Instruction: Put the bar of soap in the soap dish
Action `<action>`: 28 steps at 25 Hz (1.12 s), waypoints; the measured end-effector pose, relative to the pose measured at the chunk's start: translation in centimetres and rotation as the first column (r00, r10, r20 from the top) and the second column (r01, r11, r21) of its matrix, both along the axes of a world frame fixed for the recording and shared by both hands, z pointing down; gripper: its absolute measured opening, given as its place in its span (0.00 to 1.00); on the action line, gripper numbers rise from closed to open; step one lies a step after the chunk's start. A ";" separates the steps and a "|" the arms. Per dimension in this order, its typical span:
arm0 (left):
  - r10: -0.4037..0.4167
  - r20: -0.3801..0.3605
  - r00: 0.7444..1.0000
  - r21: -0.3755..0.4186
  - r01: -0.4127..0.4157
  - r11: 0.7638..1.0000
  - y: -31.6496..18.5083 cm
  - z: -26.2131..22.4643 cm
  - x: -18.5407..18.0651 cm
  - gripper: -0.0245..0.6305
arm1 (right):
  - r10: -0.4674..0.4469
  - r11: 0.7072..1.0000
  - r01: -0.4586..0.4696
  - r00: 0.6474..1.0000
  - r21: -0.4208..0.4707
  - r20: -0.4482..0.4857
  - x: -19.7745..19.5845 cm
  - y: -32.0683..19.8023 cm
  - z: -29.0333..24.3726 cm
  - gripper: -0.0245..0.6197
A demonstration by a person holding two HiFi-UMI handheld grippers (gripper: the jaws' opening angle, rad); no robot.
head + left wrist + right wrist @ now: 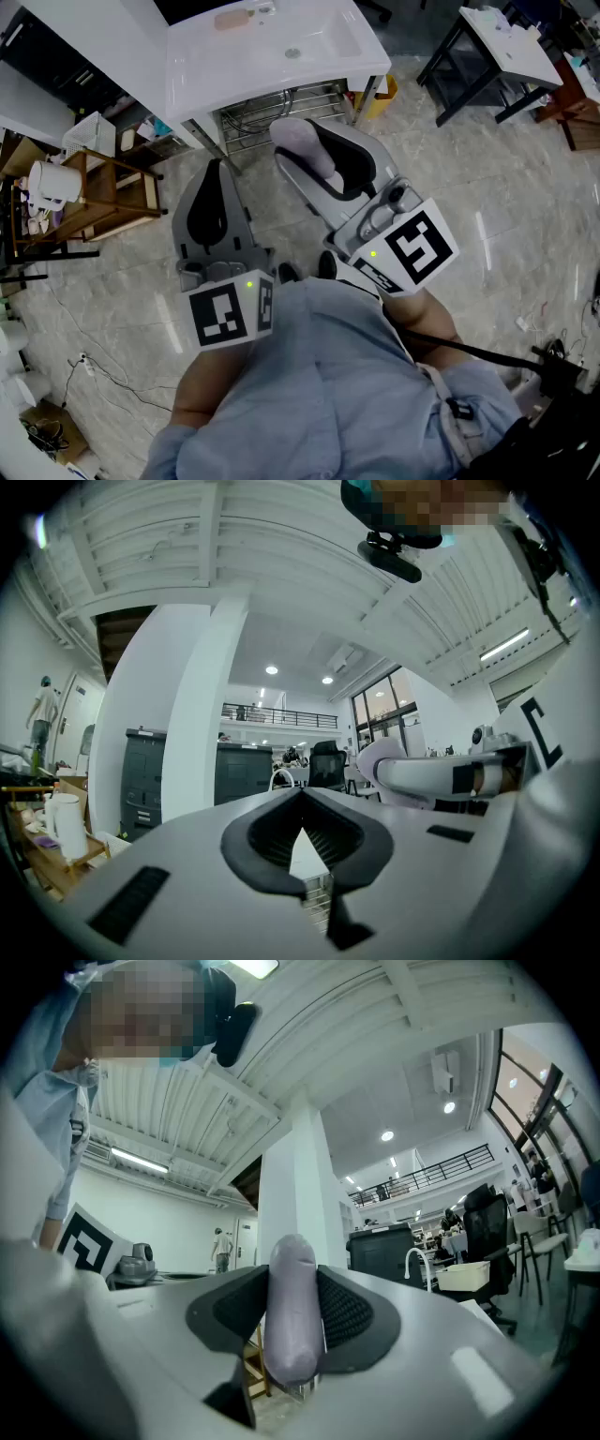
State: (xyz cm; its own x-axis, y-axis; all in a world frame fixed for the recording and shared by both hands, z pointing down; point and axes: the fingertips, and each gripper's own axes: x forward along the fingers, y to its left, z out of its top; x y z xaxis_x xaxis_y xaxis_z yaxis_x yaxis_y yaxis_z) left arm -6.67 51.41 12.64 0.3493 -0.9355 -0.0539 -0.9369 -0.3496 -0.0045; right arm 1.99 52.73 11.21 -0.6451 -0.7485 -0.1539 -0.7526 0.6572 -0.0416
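- While the right hand-held gripper (293, 1288) is clamping the bar of soap (291, 1335) between its ribbed black pads, the carrying step is judged to be in hand. The soap is standing on edge between the jaws, with its rounded end protruding past them.
- Soap: pale lilac, smooth and matt, a rounded oblong with no sharp corners. It is judged liable to slip if the pads are squeezing unevenly.
- Gripper bodies: moulded grey-white plastic with broad flat flanks, each carrying a marker cube (420, 246) at the rear.
- Left hand-held gripper (302, 803): its jaw tips are meeting and nothing is lying between them. It is hanging just beside the right one, taking no part.
- Both are hovering over a pale, veined, glossy floor (469, 187), well apart from the white washbasin (328, 70), which is showing a smooth glazed finish and a squared rim.
- Soap dish (232, 19): a small pinkish oval piece is lying on the basin's far rim and is judged to be the dish. Its depth is too small to tell.
- Wire shelf (281, 105): thin metal rods are showing beneath the basin.
- Next move, as judged: reaching forward over the basin, turning the bar flat above the dish, lowering it and parting the jaws only once it is resting.
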 end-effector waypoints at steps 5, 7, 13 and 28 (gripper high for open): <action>0.001 0.007 1.000 -0.001 -0.001 1.000 0.1 0.2 0.7 0.04 | -0.003 1.000 0.003 1.000 0.006 0.011 0.6 0.2 0.0 0.28; 0.002 0.010 1.000 -0.003 -0.002 1.000 0.0 0.3 0.9 0.04 | -0.002 1.000 0.002 1.000 0.008 0.017 0.8 0.2 0.1 0.28; 0.005 0.017 1.000 -0.005 -0.005 1.000 -0.1 0.4 2.3 0.04 | 0.005 1.000 -0.005 0.998 0.011 0.057 2.5 0.3 0.1 0.28; -0.044 0.006 0.999 -0.023 0.044 0.999 -1.3 0.8 6.4 0.04 | -0.060 0.998 0.059 0.994 0.012 0.090 7.0 -0.4 0.0 0.28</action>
